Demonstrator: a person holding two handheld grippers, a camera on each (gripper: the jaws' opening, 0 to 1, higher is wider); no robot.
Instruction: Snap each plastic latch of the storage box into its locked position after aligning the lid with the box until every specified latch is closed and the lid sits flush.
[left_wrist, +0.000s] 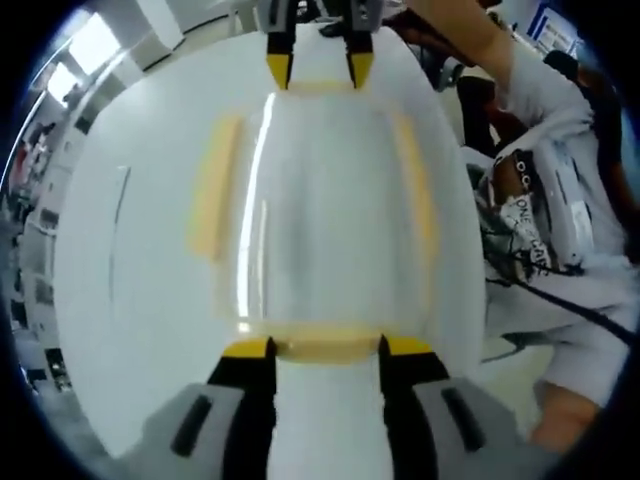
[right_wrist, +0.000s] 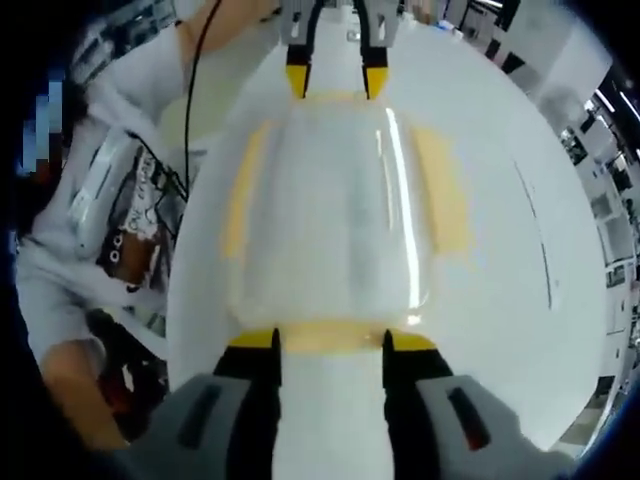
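Observation:
A clear storage box (left_wrist: 320, 200) with its lid on stands on the white table (left_wrist: 130, 250). Yellow latches run along its long sides (left_wrist: 215, 185) (left_wrist: 418, 190). My left gripper (left_wrist: 328, 348) is open at the near end, its yellow tips on either side of the end latch (left_wrist: 325, 352). My right gripper (left_wrist: 320, 70) is open at the opposite end latch (left_wrist: 318, 88). In the right gripper view the same box (right_wrist: 335, 200) lies ahead. There my right gripper (right_wrist: 330, 340) straddles its end latch (right_wrist: 330, 332), and the left gripper (right_wrist: 335, 75) is at the far end.
A person in white clothes (left_wrist: 560, 200) stands beside the table, also seen at the left of the right gripper view (right_wrist: 110, 220). Cables (right_wrist: 195, 90) hang near them. Bare tabletop (right_wrist: 520, 280) surrounds the box.

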